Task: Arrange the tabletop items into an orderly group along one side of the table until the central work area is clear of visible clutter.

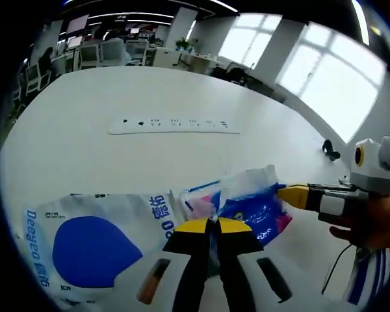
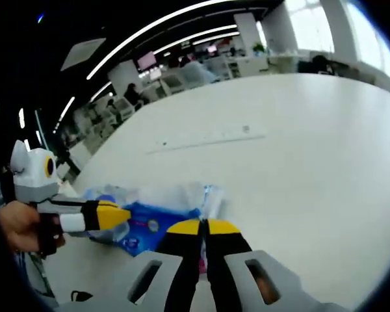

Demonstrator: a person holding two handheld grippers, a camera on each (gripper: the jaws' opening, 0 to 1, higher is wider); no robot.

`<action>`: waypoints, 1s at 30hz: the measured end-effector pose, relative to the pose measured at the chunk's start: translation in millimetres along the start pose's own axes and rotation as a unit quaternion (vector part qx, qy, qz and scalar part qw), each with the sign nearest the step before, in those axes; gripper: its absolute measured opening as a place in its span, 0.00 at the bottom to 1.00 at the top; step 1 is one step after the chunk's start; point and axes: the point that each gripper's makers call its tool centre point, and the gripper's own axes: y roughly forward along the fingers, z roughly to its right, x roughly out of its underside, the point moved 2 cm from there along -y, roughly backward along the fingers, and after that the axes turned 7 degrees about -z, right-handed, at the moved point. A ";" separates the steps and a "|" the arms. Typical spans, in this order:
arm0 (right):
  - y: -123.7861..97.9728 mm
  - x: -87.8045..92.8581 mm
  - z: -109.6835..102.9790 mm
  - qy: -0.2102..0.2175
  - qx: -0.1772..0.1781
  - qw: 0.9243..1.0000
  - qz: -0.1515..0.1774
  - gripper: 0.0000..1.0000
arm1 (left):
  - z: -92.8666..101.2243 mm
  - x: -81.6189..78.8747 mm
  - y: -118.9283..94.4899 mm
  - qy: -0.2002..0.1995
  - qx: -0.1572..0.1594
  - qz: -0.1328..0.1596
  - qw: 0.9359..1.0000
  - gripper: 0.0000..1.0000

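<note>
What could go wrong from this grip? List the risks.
1. Both the left gripper and the right gripper pinch the thin wrapper of the blue tissue pack; pulling apart could tear it.
2. Dragging the pack could shove the white Deeyeo pack beside it out of line.
3. The power strip lies mid-table, so the centre is not yet clear.

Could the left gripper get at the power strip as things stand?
Probably yes: the power strip lies on bare table ahead, but the left gripper looks shut on the blue packet.
</note>
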 end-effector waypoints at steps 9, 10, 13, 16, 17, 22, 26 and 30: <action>3.2 6.1 0.0 0.008 0.000 1.000 -0.008 0.00 | -2.4 2.7 3.7 0.004 -0.007 -0.016 1.000 0.14; 3.3 6.5 0.0 0.009 0.000 1.000 -0.008 0.00 | -2.5 2.0 3.7 0.005 -0.008 -0.017 1.000 0.15; 3.9 8.0 0.4 0.009 0.002 1.000 -0.010 0.00 | -1.5 0.9 3.7 0.005 -0.008 -0.018 1.000 0.16; 4.2 8.1 2.0 0.014 0.004 1.000 -0.008 0.00 | 0.1 1.1 3.5 0.007 -0.008 -0.021 1.000 0.18; 4.4 8.0 2.4 0.016 0.004 1.000 -0.008 0.00 | 1.0 2.3 4.4 0.008 -0.007 -0.024 1.000 0.19; 3.0 5.4 3.4 0.017 0.006 1.000 -0.003 0.03 | 2.5 1.8 3.7 0.013 -0.006 -0.029 0.999 0.24; 1.5 3.0 4.8 0.021 0.007 1.000 -0.003 0.04 | 3.4 0.7 1.7 0.012 -0.007 -0.030 0.999 0.25; -1.5 1.8 5.8 0.013 0.014 1.000 0.000 0.06 | 4.8 0.4 0.4 0.013 -0.005 -0.030 0.999 0.25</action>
